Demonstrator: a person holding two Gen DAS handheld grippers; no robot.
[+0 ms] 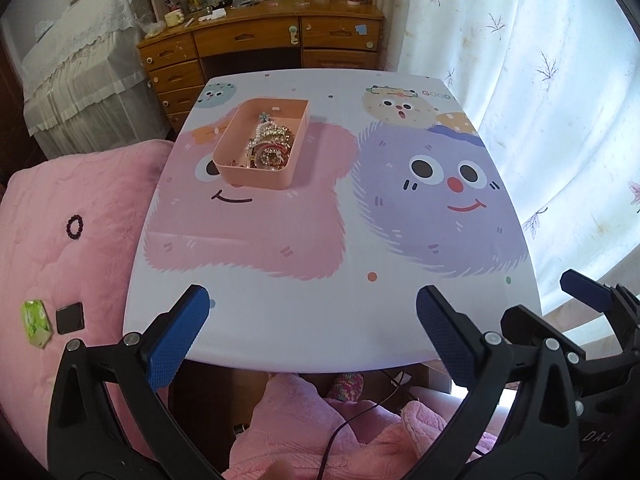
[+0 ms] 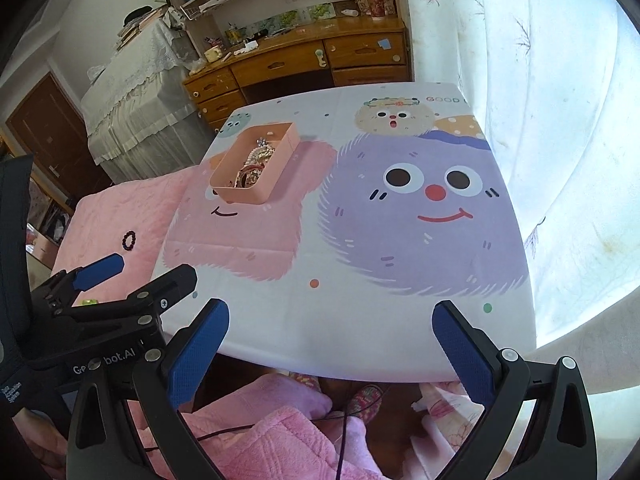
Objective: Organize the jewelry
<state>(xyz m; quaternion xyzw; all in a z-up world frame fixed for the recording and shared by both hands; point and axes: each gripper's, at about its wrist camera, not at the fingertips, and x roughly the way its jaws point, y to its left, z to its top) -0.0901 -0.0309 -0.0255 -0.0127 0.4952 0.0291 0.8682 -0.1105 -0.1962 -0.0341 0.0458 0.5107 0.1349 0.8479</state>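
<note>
A pink box (image 1: 256, 178) stands on the far left part of the cartoon-printed table (image 1: 320, 320), with a heap of jewelry (image 1: 270, 148) inside. The box also shows in the right wrist view (image 2: 244, 196), with the jewelry (image 2: 254, 166) in it. A dark beaded bracelet (image 1: 75, 227) lies on the pink bedding to the left, off the table; it also shows in the right wrist view (image 2: 129, 239). My left gripper (image 1: 312, 336) is open and empty above the table's near edge. My right gripper (image 2: 330, 348) is open and empty beside it, also at the near edge.
Pink bedding (image 1: 60, 272) lies left of the table, with a green packet (image 1: 35, 322) and a small black square (image 1: 70, 317) on it. A wooden desk (image 1: 260, 44) stands behind the table. A white curtain (image 1: 560, 100) hangs on the right. A pink blanket and a cable lie below the near edge.
</note>
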